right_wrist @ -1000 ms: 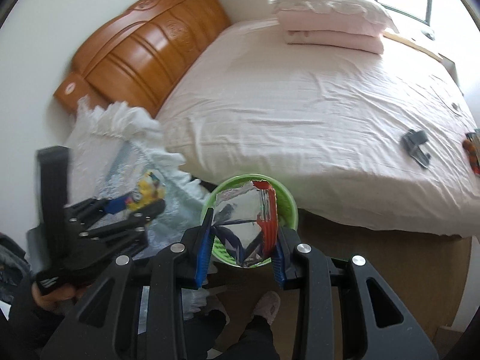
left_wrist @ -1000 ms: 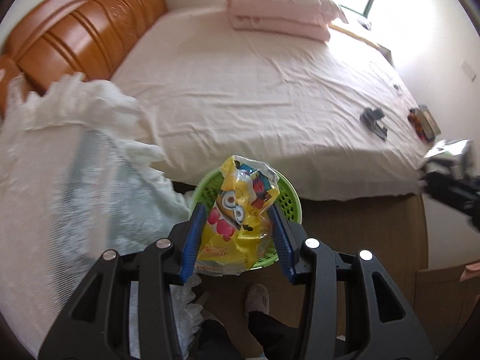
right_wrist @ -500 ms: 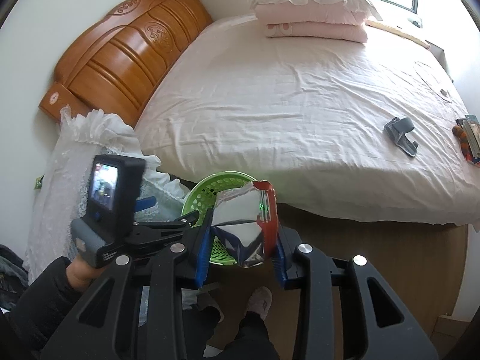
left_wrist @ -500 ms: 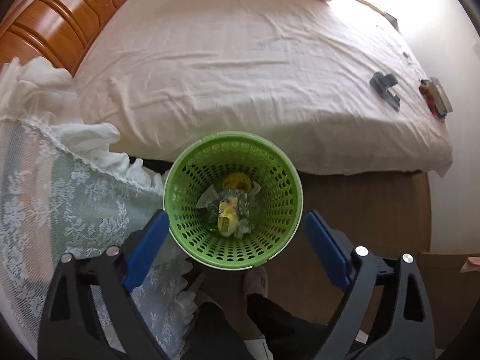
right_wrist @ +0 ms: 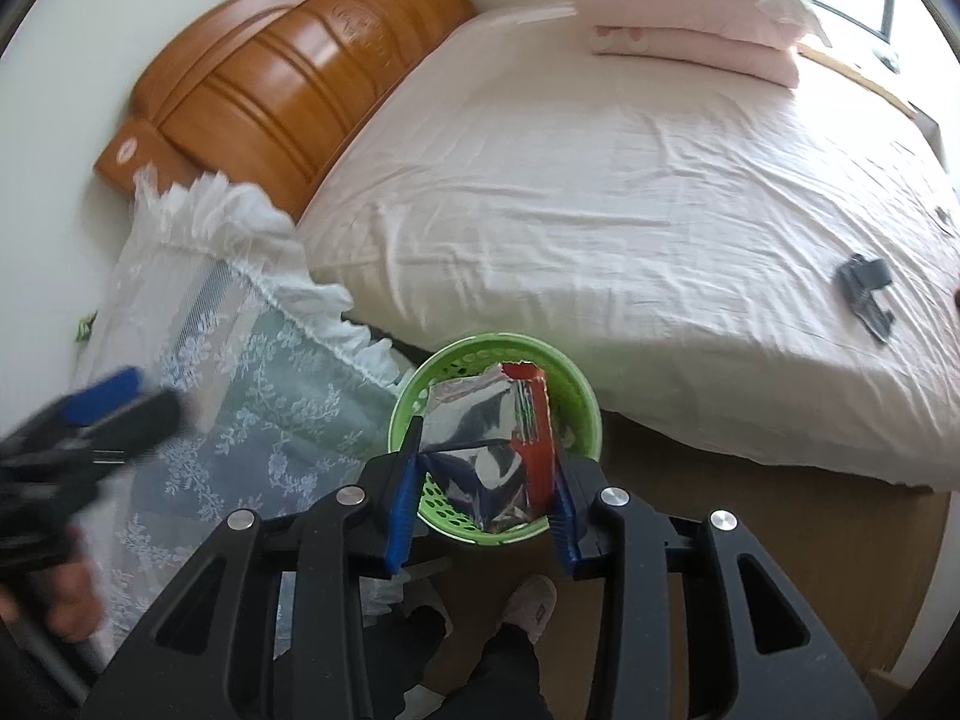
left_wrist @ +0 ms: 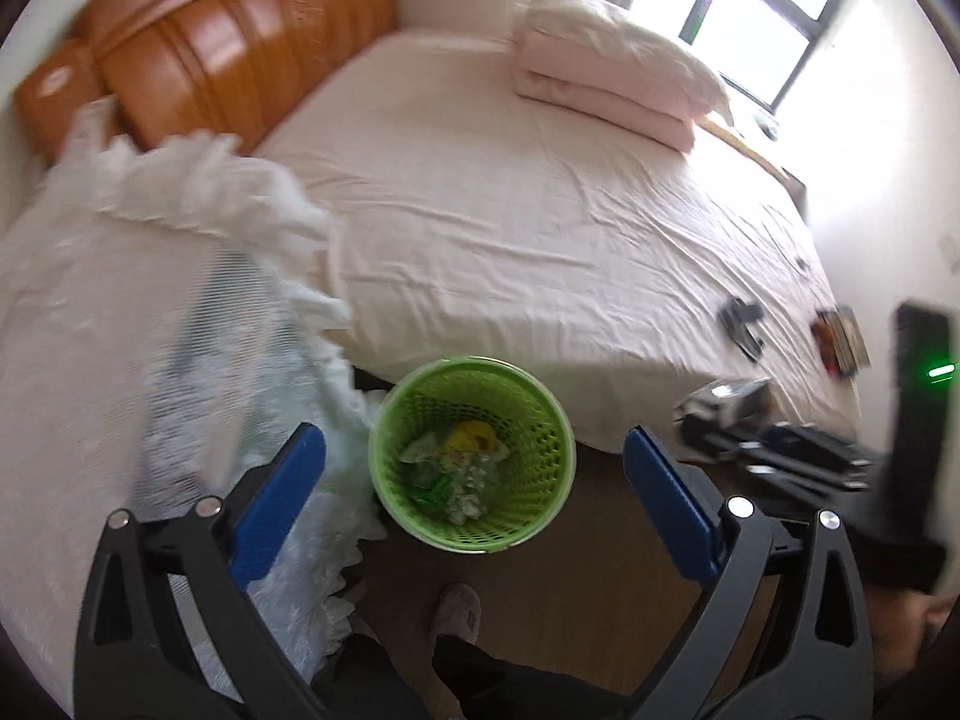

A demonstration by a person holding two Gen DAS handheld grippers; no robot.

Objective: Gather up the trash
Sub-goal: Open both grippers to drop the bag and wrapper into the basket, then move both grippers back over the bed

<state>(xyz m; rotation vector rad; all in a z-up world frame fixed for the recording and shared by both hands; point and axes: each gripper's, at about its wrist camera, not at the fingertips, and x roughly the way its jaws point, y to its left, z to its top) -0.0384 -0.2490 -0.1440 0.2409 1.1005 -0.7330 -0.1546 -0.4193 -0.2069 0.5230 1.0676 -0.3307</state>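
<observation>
Holding a light, crinkly foil wrapper (right_wrist: 486, 450) by its sides over the green basket (right_wrist: 579, 399) at lower centre, our right hand-held gripper (right_wrist: 483, 495) stays clenched on it; the left hand-held gripper (left_wrist: 474, 504) gapes empty, just opened.

Each gripper, the left gripper (left_wrist: 474, 480) and the right gripper (right_wrist: 483, 483), has black angular frames with triangular cut-outs, silver screws and blue finger pads (left_wrist: 276, 501). At six o'clock, dark trousers (left_wrist: 498, 684) and a pale slipper (left_wrist: 456, 612) show.
</observation>
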